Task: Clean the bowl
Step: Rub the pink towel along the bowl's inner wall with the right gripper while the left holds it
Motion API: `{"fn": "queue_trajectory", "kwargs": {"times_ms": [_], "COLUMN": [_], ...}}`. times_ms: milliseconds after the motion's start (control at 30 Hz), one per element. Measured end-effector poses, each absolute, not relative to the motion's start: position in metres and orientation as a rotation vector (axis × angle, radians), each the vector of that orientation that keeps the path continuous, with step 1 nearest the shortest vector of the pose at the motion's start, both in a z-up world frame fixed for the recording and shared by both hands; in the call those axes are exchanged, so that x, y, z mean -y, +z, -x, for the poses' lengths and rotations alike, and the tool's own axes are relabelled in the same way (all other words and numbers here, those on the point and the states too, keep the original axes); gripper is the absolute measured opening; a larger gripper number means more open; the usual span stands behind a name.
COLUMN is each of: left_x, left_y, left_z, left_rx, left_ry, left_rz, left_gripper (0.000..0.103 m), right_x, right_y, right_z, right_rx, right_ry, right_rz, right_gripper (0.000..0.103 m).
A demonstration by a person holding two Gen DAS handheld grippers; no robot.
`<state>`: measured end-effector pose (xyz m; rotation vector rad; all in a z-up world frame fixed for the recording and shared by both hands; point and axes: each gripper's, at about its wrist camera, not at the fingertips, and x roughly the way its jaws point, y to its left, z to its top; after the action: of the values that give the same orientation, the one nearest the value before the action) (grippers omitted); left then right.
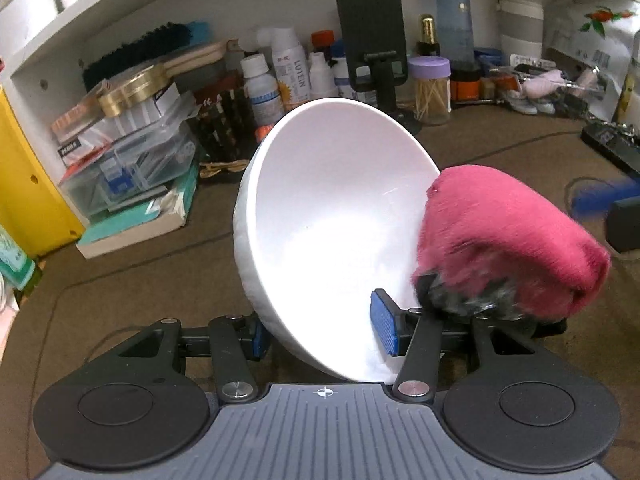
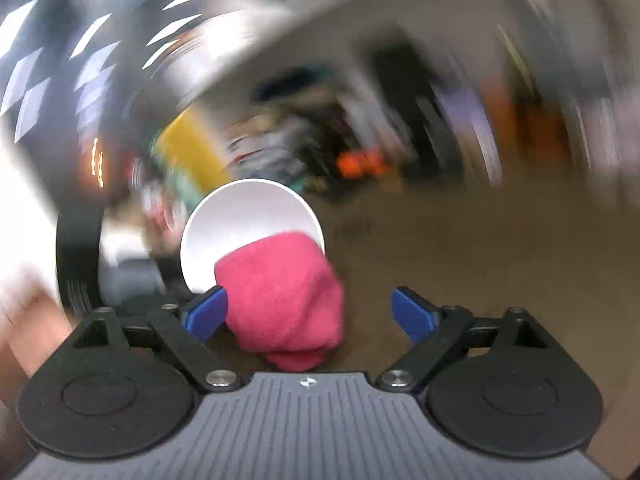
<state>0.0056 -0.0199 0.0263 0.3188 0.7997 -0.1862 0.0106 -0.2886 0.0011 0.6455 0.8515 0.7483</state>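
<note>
A: What carries everything here?

B: A brown desk (image 1: 480,152), its far edge crowded with bottles, a stack of clear boxes at the far left and a black phone stand (image 1: 370,36) near the middle. The right wrist view is smeared by motion, so its background tells little.

A: And the bowl?

B: The white bowl (image 1: 332,220) is off the desk, tipped on its side with its mouth facing right. The left gripper (image 1: 324,336) is clamped on its rim, one blue pad inside the wall and one outside.

A: The cloth?

B: A bunched pink cloth (image 1: 508,240) presses against the bowl's right-hand rim, partly over the opening. In the right wrist view the same pink cloth (image 2: 284,300) covers the lower part of the bowl (image 2: 248,220).

A: Is the right gripper (image 2: 308,314) holding it?

B: Its blue pads stand wide apart. The cloth sits against the left pad only, well clear of the right one, so the gripper is spread and does not pinch the cloth.

A: How far along is the cleaning?

B: The inside looks glossy white with no visible soil, and the cloth is at the rim. That fits wiping under way or nearly done; the pictures do not settle which.
</note>
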Motion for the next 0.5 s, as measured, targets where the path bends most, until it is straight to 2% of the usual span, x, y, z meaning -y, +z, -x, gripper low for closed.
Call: {"fn": "queue_trajectory", "kwargs": {"times_ms": [133, 233, 300, 400, 433, 500], "left_x": [0.02, 0.021, 0.02, 0.022, 0.023, 0.024], "left_y": [0.027, 0.027, 0.026, 0.026, 0.026, 0.026], "left_z": [-0.005, -0.005, -0.005, -0.004, -0.004, -0.003], "left_rx": [-0.799, -0.797, -0.797, -0.793, -0.791, -0.789], "left_ry": [-0.186, -0.187, -0.188, -0.192, -0.193, -0.196], "left_rz": [-0.322, -0.325, -0.323, -0.342, -0.349, -0.363], "left_gripper": [0.052, 0.052, 0.052, 0.054, 0.054, 0.054], "right_x": [0.265, 0.251, 0.237, 0.225, 0.221, 0.217], "right_y": [-0.013, -0.017, -0.02, -0.01, -0.003, 0.016], "right_z": [-0.012, -0.021, -0.028, -0.018, -0.01, 0.007], "right_rx": [-0.83, -0.807, -0.809, -0.744, -0.691, -0.592], "right_ry": [0.724, 0.749, 0.786, 0.798, 0.795, 0.823], "right_rz": [-0.628, -0.608, -0.61, -0.496, -0.409, -0.231], "right_gripper": [0.08, 0.077, 0.06, 0.05, 0.035, 0.035]}}
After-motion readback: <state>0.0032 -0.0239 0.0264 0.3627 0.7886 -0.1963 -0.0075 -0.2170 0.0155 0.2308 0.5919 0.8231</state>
